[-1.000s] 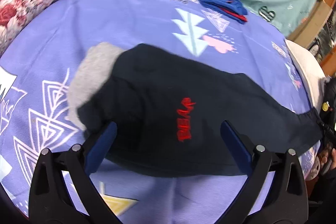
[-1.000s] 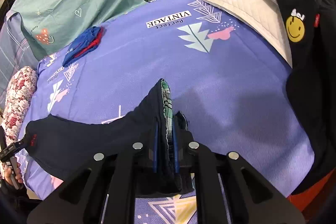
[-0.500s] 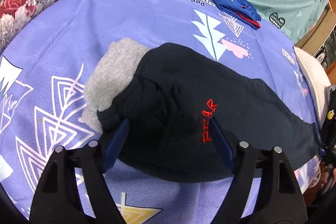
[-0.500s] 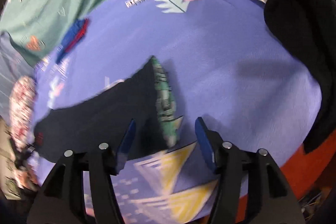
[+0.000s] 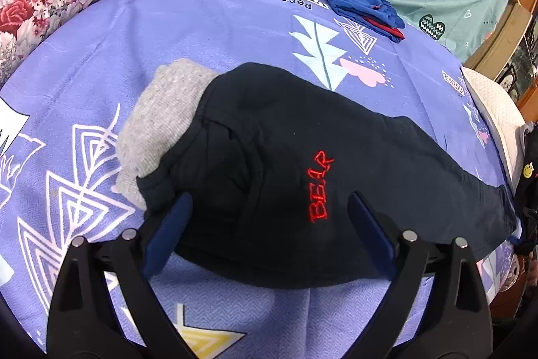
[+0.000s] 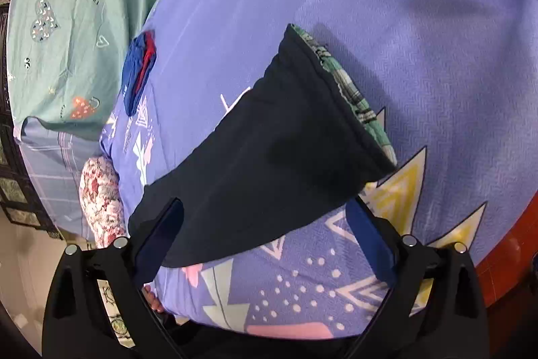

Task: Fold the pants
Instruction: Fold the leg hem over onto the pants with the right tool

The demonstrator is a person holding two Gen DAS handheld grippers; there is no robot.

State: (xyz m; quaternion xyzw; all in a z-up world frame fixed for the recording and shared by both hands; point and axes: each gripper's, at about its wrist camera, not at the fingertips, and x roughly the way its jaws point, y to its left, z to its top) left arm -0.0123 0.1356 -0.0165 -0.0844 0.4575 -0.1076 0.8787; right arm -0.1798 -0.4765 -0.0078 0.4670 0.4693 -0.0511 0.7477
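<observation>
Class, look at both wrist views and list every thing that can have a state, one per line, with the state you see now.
Black pants: lying flat on the bedspread, legs stacked, not gripped.
Grey waistband: exposed at one end.
Plaid-lined cuff: lining showing at the hem.
Left tool: open, fingers over the pants.
Right tool: open, holding nothing.
Blue garment: folded, set apart.

The dark navy fabric pants point(image 5: 302, 164) lie flat on the bed, folded lengthwise with one leg stacked on the other. Red embroidered lettering reading "BEAR" point(image 5: 319, 187) shows near the left end, where a grey ribbed waistband point(image 5: 161, 123) sticks out. At the right end, the hem point(image 6: 336, 96) shows a green plaid lining point(image 6: 363, 106).
</observation>
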